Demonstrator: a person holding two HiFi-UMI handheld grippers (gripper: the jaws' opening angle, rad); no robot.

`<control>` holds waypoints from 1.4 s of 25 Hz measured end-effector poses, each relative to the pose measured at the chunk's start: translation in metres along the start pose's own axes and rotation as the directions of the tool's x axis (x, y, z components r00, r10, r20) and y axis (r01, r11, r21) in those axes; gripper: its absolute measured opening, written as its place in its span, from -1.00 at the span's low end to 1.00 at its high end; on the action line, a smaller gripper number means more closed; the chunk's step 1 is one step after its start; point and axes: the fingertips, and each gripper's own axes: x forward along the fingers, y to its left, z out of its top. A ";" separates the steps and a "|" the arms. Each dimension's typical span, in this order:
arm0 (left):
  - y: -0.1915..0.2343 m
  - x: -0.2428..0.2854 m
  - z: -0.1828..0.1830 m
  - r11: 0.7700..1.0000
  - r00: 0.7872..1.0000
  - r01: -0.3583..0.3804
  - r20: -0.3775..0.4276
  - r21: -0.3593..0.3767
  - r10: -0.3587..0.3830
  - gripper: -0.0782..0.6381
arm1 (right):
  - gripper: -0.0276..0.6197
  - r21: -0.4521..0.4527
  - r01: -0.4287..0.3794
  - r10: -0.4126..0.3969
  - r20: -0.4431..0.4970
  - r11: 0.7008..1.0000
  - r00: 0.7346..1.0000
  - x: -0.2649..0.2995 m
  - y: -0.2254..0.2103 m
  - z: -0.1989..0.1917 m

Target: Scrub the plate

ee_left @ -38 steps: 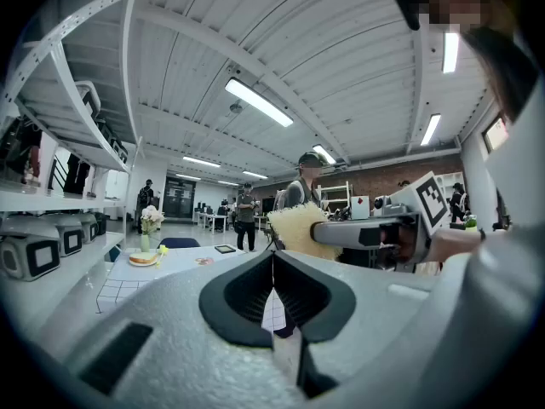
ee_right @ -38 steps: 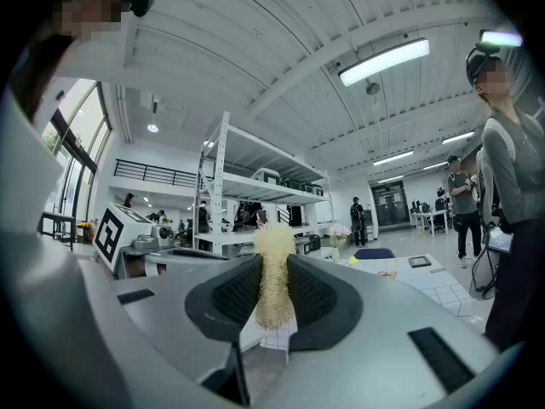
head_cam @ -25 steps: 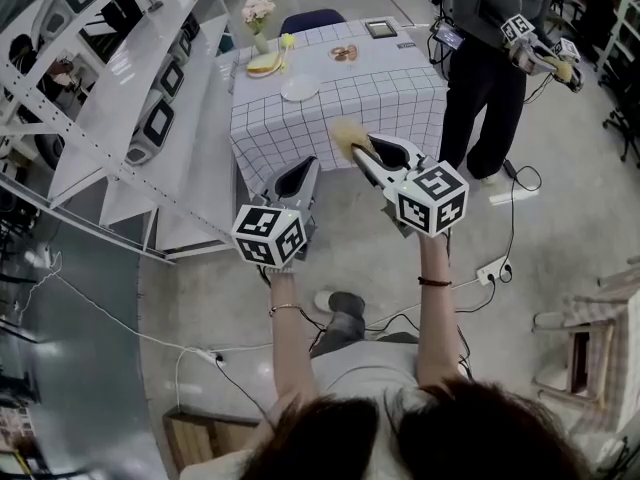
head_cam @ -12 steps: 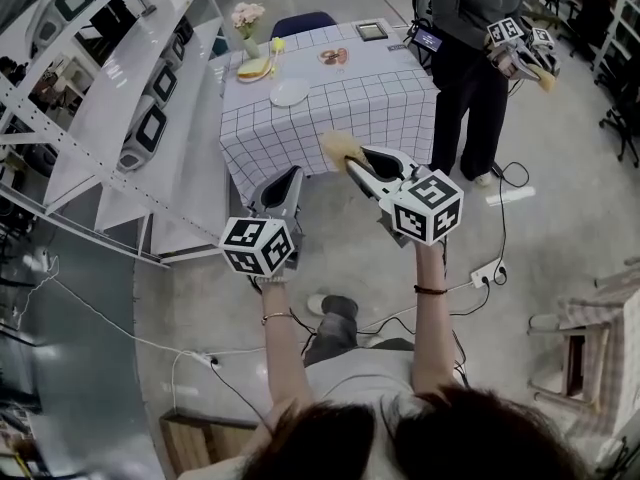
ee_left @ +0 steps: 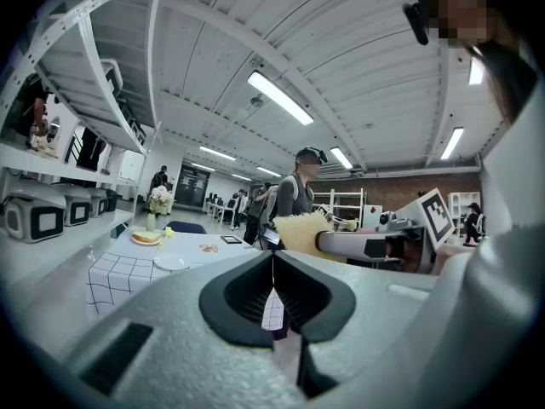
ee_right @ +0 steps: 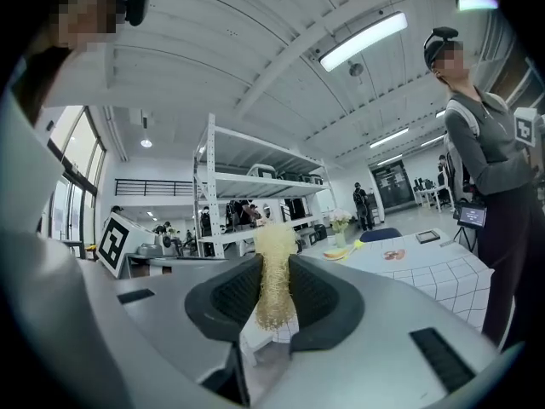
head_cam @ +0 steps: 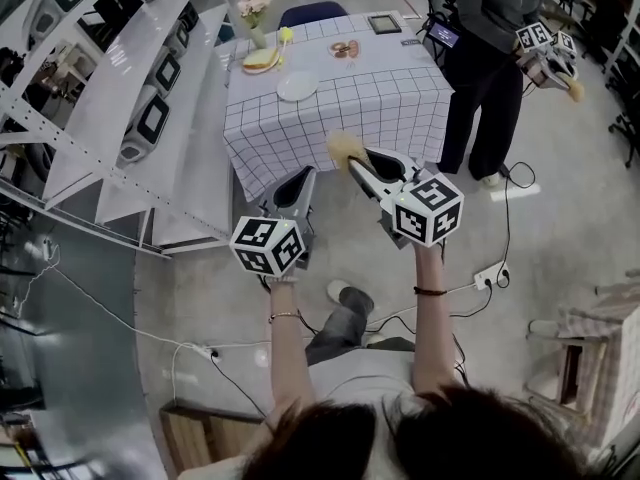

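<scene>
Head view: nearest, the left gripper [head_cam: 298, 180] was held with jaws pressed together, empty; beside it, the right gripper [head_cam: 358, 161] was clamped on a yellow scrubber [head_cam: 344, 147]. Well beyond both, the white plate [head_cam: 297, 87] lay on the checked table [head_cam: 385, 93].

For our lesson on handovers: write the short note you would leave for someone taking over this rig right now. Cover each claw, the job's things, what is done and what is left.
Left claw: shut, empty, held up in the air.
Right claw: shut on the yellow scrubbing pad.
White plate: on the checked table, well ahead of both claws.
Done: pad is gripped.
Left: step up to the table and scrub the plate.
</scene>
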 end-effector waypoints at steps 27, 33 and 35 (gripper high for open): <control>0.141 0.105 0.007 1.000 0.999 -0.012 -0.044 -0.026 0.010 -0.75 | -0.67 0.020 -0.001 0.002 -0.061 1.000 0.998 0.155 -0.095 -0.006; 0.149 0.110 0.004 0.999 0.999 -0.017 -0.041 -0.046 0.015 -0.75 | -0.67 0.019 -0.005 0.006 -0.075 1.000 0.997 0.163 -0.099 -0.010; 0.150 0.112 0.003 0.999 0.999 -0.014 -0.043 -0.050 0.011 -0.75 | -0.67 0.023 0.004 -0.003 -0.071 1.000 0.997 0.165 -0.103 -0.008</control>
